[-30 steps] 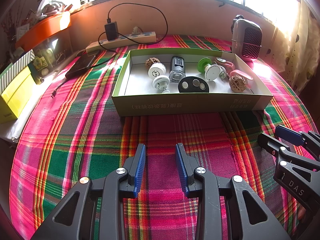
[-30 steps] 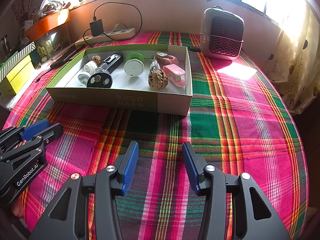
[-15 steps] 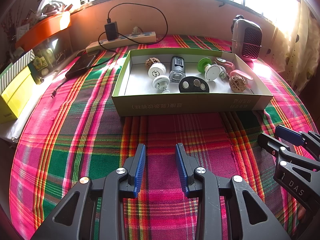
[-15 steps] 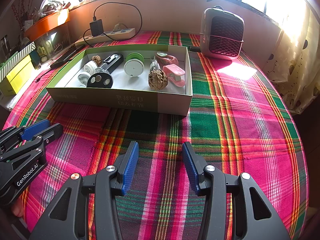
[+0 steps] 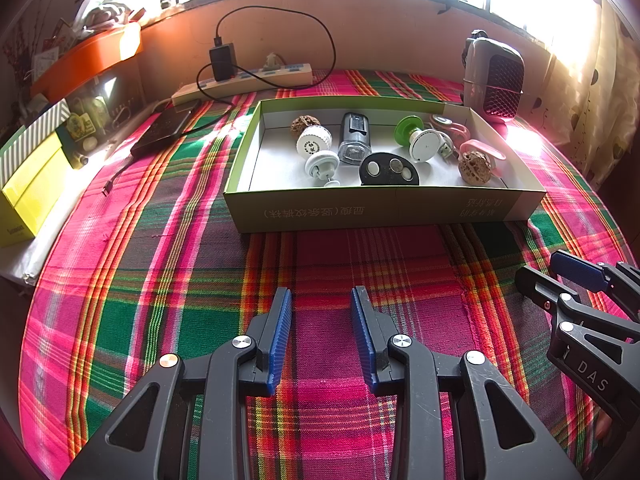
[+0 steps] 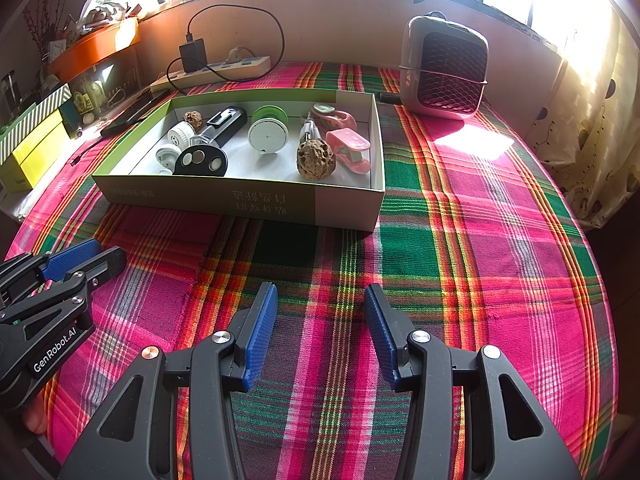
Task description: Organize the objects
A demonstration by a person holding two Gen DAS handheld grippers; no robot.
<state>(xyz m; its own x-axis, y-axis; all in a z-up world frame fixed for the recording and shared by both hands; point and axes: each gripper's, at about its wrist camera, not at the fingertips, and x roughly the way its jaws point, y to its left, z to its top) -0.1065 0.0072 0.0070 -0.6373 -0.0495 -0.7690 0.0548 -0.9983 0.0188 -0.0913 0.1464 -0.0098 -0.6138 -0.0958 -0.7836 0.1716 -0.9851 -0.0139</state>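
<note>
A green-rimmed cardboard box (image 5: 384,210) (image 6: 240,200) stands on the plaid cloth ahead of both grippers. In it lie a large walnut (image 5: 475,167) (image 6: 315,159), a small walnut (image 5: 304,123), a black oval remote (image 5: 389,169) (image 6: 201,161), a clear-and-black cylinder (image 5: 354,138), a white-and-green spool (image 5: 418,140) (image 6: 268,131), white caps (image 5: 314,142) and pink clips (image 6: 346,146). My left gripper (image 5: 321,300) is open and empty over the cloth, well short of the box. My right gripper (image 6: 321,296) is open and empty beside it.
A small heater (image 6: 446,68) stands behind the box at the right. A power strip with a charger and cable (image 5: 244,80) lies at the back, a dark flat device (image 5: 162,132) left of the box. Yellow boxes (image 5: 30,184) sit at the left edge.
</note>
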